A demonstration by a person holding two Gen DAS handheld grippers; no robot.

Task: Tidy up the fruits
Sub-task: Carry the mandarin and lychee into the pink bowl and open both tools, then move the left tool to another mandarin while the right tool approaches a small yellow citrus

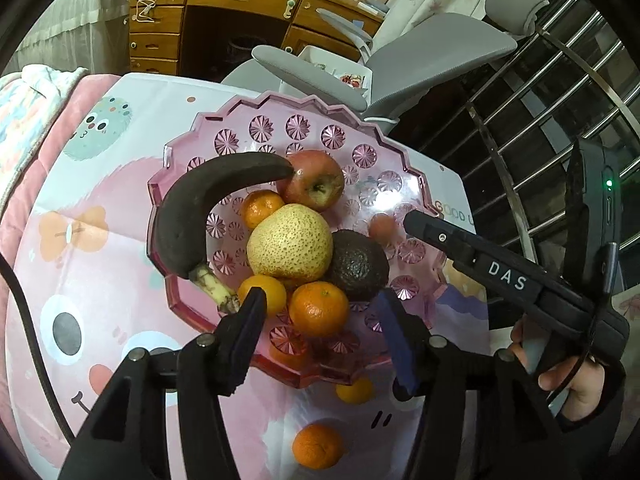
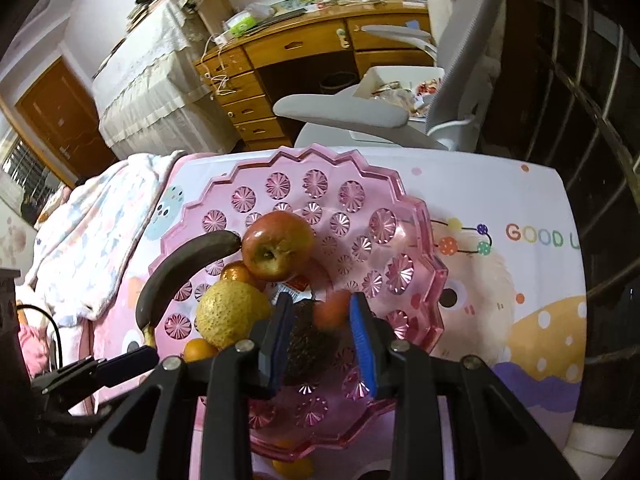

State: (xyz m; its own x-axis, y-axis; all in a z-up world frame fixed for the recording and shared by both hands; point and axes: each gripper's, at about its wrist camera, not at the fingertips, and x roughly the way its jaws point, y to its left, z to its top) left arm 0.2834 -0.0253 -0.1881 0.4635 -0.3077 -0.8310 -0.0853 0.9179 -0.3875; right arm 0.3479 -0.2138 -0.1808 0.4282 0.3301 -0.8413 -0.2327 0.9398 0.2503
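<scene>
Cartoon-print table (image 1: 100, 240), banana (image 1: 188, 216) tip toward apple (image 1: 312, 180); both claws released.

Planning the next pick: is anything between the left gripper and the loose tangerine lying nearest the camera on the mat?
Only the near rim of the pink bowl: the left gripper hangs open over the bowl, and the tangerine lies on the mat outside it, with nothing on or against it.
</scene>
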